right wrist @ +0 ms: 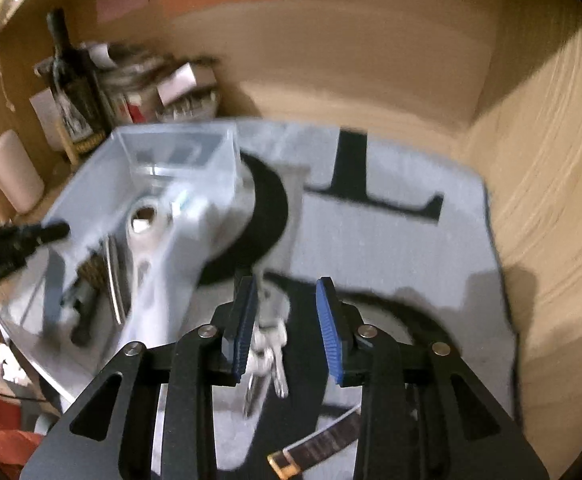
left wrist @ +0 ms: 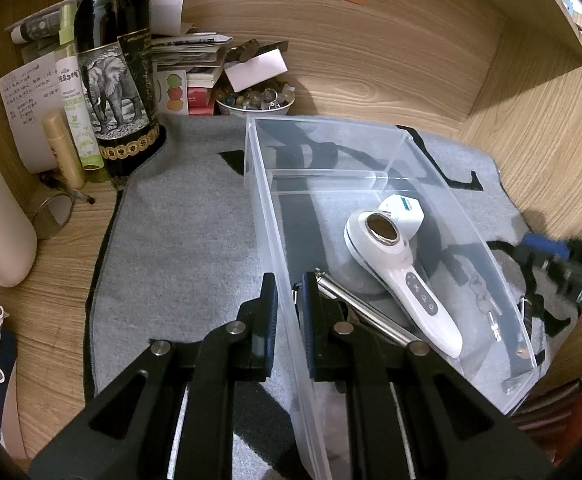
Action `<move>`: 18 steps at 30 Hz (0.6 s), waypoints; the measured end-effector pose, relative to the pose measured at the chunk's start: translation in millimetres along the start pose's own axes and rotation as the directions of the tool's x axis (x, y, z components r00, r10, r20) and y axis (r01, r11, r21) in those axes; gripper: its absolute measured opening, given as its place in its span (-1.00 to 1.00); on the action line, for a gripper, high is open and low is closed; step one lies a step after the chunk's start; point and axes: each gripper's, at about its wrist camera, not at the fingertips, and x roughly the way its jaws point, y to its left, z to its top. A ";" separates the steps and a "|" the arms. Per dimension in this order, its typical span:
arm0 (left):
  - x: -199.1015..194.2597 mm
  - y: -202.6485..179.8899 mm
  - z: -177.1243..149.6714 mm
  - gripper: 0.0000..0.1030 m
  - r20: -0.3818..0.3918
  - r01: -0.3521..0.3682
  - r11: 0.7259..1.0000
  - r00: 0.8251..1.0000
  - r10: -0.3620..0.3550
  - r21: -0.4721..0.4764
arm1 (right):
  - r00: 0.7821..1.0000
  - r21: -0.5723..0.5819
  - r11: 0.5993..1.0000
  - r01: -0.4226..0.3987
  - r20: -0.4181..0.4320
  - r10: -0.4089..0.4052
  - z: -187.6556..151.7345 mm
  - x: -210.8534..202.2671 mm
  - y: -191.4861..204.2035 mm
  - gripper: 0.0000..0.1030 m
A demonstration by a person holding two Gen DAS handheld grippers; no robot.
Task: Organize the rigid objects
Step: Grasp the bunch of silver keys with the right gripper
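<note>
The left gripper (left wrist: pixel 289 304) is clamped on the near left wall of the clear plastic bin (left wrist: pixel 431 152) — one finger outside the wall, one inside. The bin sits on a grey mat w/ black markings (left wrist: pixel 179 216), which lies on a wooden desk.

Inside the bin, seen from the left wrist view: a white handheld device w/ a round metal head (left wrist: pixel 395 264), lying flat, handle toward the near end; a metal rod (left wrist: pixel 363 308) just beside it on the left, partly hidden behind the gripper finger. A small white box w/ a blue label (left wrist: pixel 405 210) rests against the device's head.

The right gripper (right wrist: pixel 287 328) is spread apart above the mat, to the right of the bin. A bunch of keys (right wrist: pixel 269 348) is seen between its fingers — the frame is blurred, so whether they touch the left pad can't be told. A dark strap w/ a gold end (right wrist: pixel 315 450) lies on the mat, near the bottom edge.

At the back left of the desk a dark wine bottle w/ an elephant label (left wrist: pixel 115 92) stands upright, a bowl of marbles (left wrist: pixel 255 100) to its right.
</note>
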 end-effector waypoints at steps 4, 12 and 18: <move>-0.3 0.6 -0.3 -0.79 -0.001 0.001 1.000 1.000 -0.001 0.000 | 0.997 -0.005 1.000 -0.022 -0.069 0.022 -19.5 15.0 3.8 -0.46; 0.0 0.2 0.0 -0.79 0.001 0.002 1.000 1.000 -0.002 0.000 | 0.989 0.014 0.999 -0.041 -0.138 0.043 -34.2 34.6 4.3 -0.38; 0.0 0.0 -0.1 -0.79 0.000 0.003 1.000 1.000 -0.003 0.001 | 0.990 0.001 1.000 -0.025 -0.136 0.025 -30.7 46.1 7.3 -0.26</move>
